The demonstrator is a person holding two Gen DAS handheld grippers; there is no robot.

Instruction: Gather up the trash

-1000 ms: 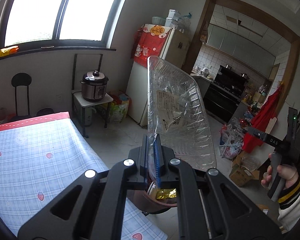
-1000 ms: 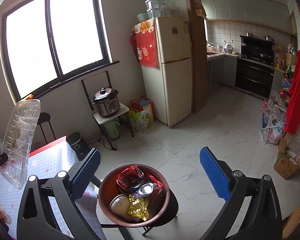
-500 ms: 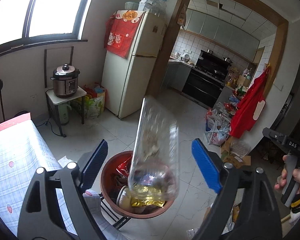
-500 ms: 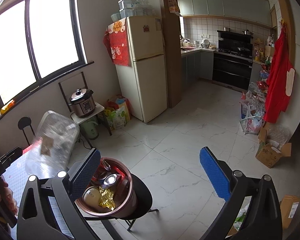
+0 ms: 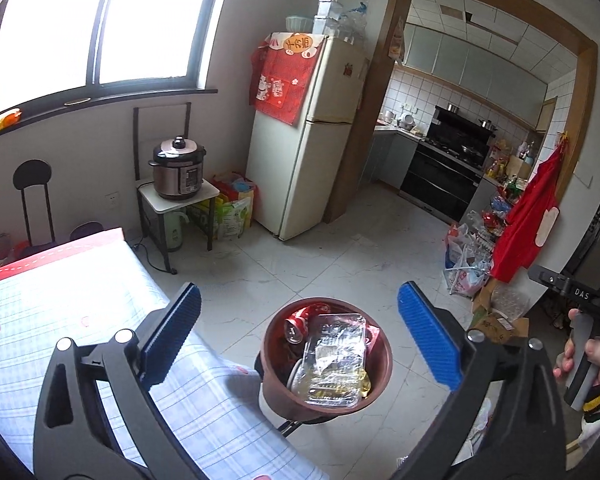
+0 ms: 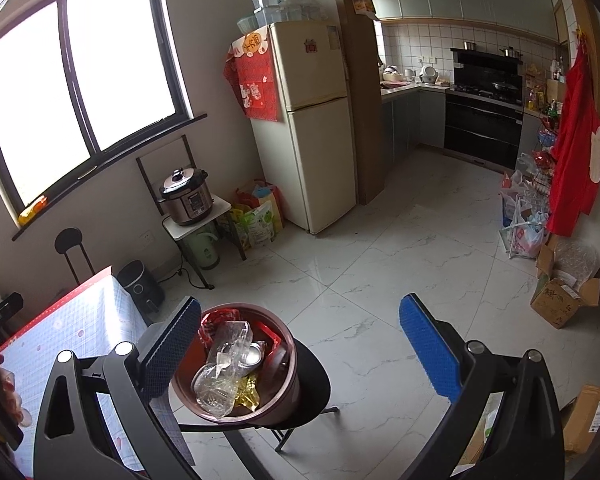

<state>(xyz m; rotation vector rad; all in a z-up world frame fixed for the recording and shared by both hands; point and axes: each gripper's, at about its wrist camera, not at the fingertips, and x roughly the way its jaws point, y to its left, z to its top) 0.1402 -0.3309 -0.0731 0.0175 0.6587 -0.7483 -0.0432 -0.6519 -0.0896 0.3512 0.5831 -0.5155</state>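
Observation:
A brown-red bin (image 5: pixel 270 344) stands on a black stool (image 6: pixel 316 376) beside the checked table (image 5: pixel 60 300). On top of its contents lies a clear plastic tray (image 5: pixel 334 364), over a red can (image 5: pixel 296 322) and a yellow wrapper (image 6: pixel 246 394). My left gripper (image 5: pixel 298 300) hovers above and just short of the bin, its jaws opening, with nothing between them. My right gripper (image 6: pixel 300 304) is open and empty, and the bin (image 6: pixel 288 344) sits by its left finger. The clear tray (image 6: pixel 224 368) shows crumpled there.
A fridge (image 5: pixel 312 140) and a pressure cooker (image 5: pixel 178 168) on a small stand line the far wall. An air fryer (image 6: pixel 140 288) sits at the table's end. Cardboard boxes (image 6: pixel 560 304) and bags crowd the right wall. A person's hand (image 5: pixel 584 352) holds the right gripper's handle.
The left gripper went from shut on the clear tray to wide open. The tray dropped and now lies in the bin. Both views shifted slightly.

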